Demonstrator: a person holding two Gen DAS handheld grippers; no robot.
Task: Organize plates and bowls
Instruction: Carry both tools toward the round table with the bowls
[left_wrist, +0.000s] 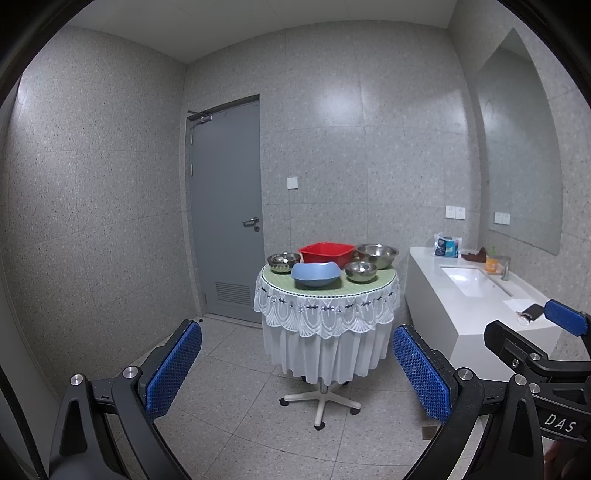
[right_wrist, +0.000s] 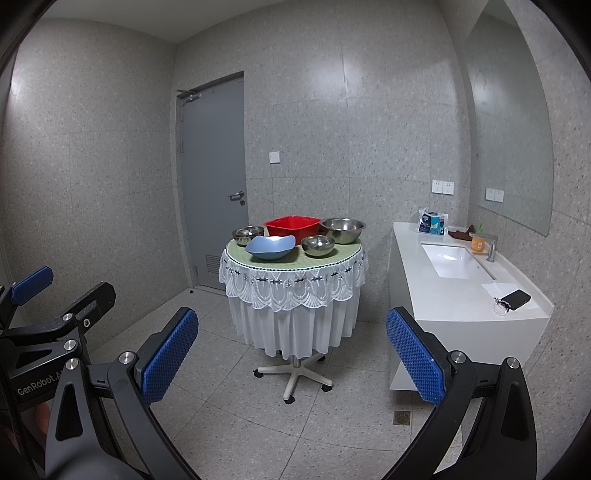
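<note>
Still well apart from the table, the left gripper and right gripper hang with jaws wide and empty, and the blue bowl at the table's 6 o'clock edge could get knocked floorward by a careless reach toward the steel bowls behind it

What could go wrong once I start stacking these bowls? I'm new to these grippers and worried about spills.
1. The table stands on one wheeled pedestal; a push may roll or tip it.
2. The lace cloth hangs low and could snag the fingers.
3. The steel bowls look smooth and may slip; the blue bowl sits near the front edge and could be knocked off.
</note>
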